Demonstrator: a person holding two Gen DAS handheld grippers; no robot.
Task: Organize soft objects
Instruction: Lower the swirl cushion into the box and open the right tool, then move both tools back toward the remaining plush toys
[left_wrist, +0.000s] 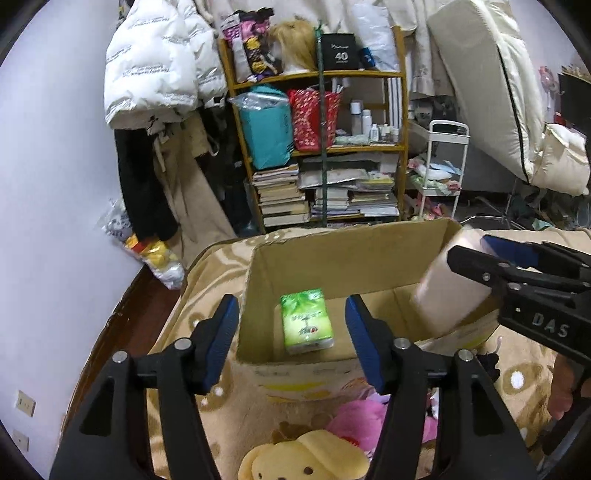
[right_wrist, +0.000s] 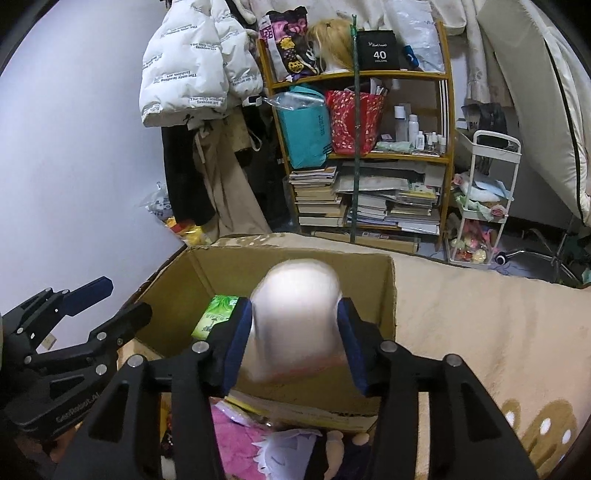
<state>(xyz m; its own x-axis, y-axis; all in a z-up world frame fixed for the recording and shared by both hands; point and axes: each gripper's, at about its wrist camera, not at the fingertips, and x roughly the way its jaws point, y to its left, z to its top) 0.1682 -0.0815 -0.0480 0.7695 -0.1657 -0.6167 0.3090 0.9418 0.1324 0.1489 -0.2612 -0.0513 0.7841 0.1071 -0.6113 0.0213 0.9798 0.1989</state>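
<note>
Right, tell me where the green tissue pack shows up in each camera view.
Left wrist view: green tissue pack lies centre frame on the floor of the cardboard box, between the open left tool's fingers.
Right wrist view: green tissue pack peeks out left of the white pack gripped by the right tool.
Shared landmark: the wooden bookshelf.

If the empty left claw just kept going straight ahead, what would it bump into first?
Probably the green tissue pack lying in the cardboard box, which sits right between the left gripper's open fingers; depth is uncertain.
</note>
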